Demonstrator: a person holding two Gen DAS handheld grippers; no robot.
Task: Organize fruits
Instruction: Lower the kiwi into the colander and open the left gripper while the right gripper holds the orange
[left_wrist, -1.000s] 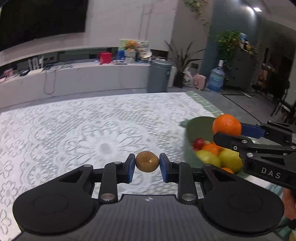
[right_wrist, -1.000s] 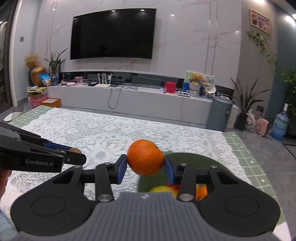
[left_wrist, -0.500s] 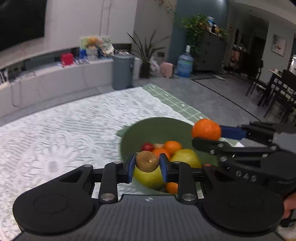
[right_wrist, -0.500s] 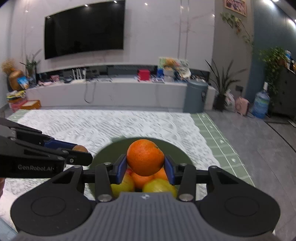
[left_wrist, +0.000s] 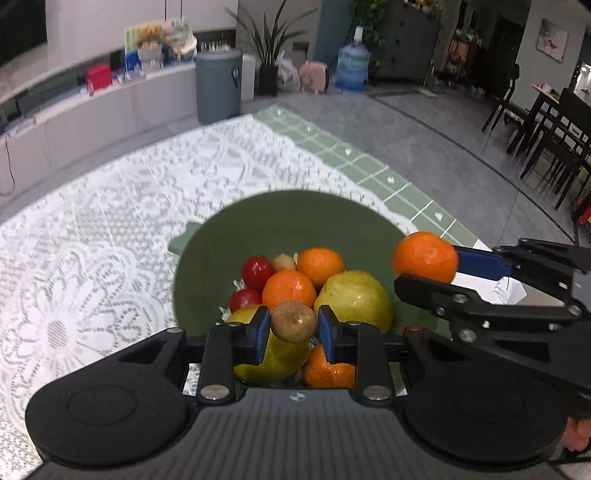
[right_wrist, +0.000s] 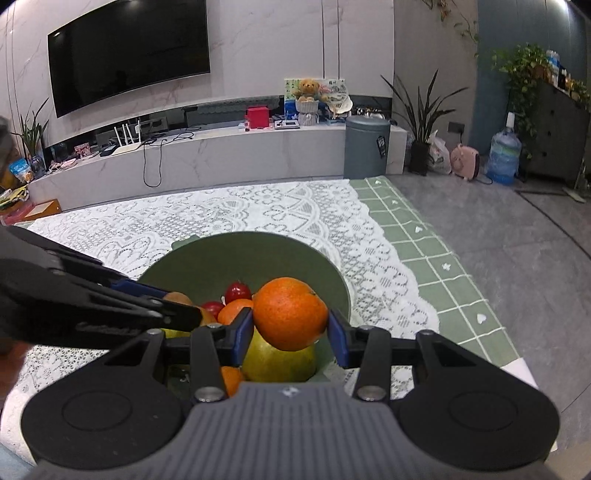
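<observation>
My left gripper (left_wrist: 293, 328) is shut on a brown kiwi (left_wrist: 293, 320) and holds it above the near side of a green bowl (left_wrist: 288, 221). My right gripper (right_wrist: 290, 328) is shut on an orange (right_wrist: 290, 314) and holds it over the bowl's right side (right_wrist: 243, 254); that orange also shows in the left wrist view (left_wrist: 424, 256). The bowl holds several fruits: oranges (left_wrist: 289, 288), yellow-green pears (left_wrist: 354, 299) and red fruits (left_wrist: 256, 267). The left gripper's arm crosses the right wrist view at the left (right_wrist: 110, 306).
The bowl stands on a white lace cloth (left_wrist: 92, 240) over a green checked tablecloth (right_wrist: 443, 266), close to the table's right edge. A white paper (left_wrist: 511, 291) lies right of the bowl. Beyond are grey floor, a bin (right_wrist: 365, 146) and a TV bench (right_wrist: 221, 155).
Both grippers have moved right and forward over the bowl, each still holding its fruit. The bowl has gone from the right edge of view to the centre beneath them.
</observation>
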